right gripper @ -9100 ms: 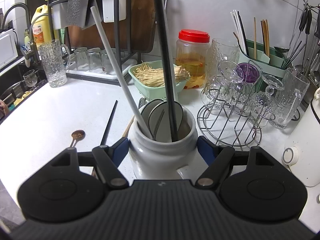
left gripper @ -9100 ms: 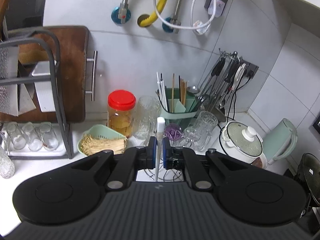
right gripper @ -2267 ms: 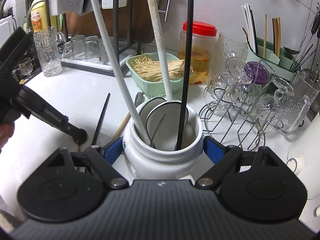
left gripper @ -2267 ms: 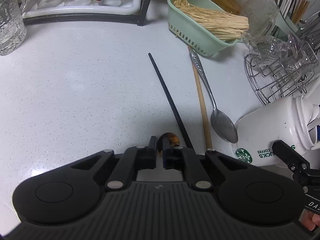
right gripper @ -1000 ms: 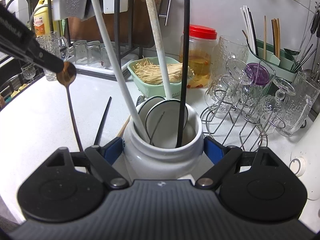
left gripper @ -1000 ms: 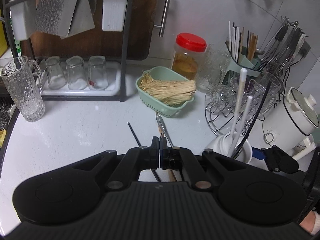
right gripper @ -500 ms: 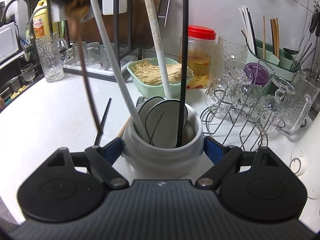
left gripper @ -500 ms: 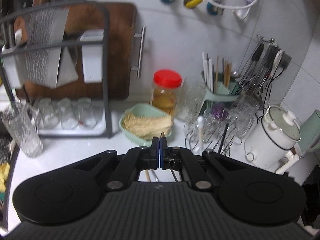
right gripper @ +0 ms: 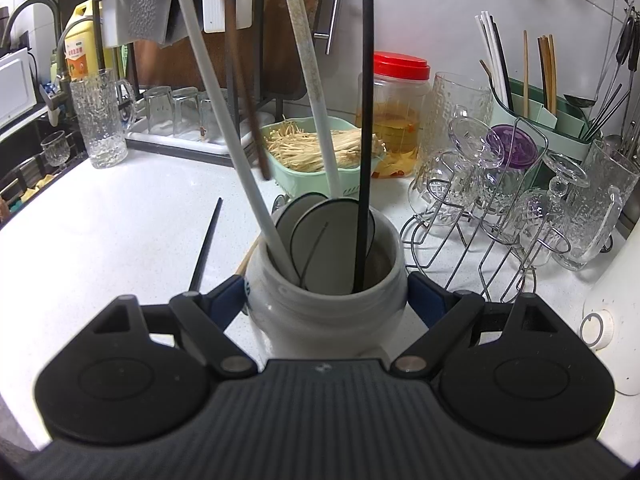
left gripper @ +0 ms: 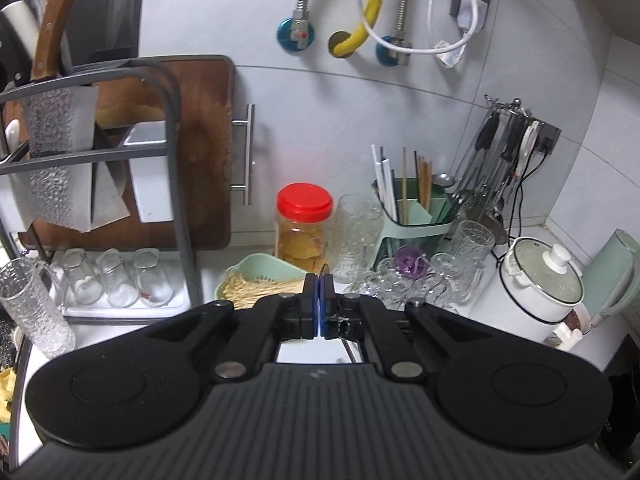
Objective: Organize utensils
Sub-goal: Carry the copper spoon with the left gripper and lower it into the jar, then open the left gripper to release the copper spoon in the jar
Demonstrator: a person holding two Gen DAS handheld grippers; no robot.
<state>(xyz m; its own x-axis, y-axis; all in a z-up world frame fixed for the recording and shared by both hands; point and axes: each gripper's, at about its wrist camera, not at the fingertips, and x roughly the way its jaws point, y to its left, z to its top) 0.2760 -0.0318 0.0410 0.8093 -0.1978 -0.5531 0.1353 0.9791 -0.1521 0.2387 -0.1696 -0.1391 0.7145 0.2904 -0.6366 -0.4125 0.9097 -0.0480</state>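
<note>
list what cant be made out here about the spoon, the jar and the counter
- Brown spoon: right wrist view, blurred, top cut off by the edge; in the left wrist view only a tip shows above the shut left claw.
- White jar: base hidden by the right claw.
- Black chopstick on the counter: near end hidden by the claw.

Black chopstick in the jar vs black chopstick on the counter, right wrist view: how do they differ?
Pose: the black chopstick in the jar stands nearly upright; the black chopstick on the counter lies flat.
Support: the first leans inside the white ceramic jar that the right gripper clamps; the second rests loose on the white countertop, left of the jar.
Shared: both are thin, straight and black.
</note>
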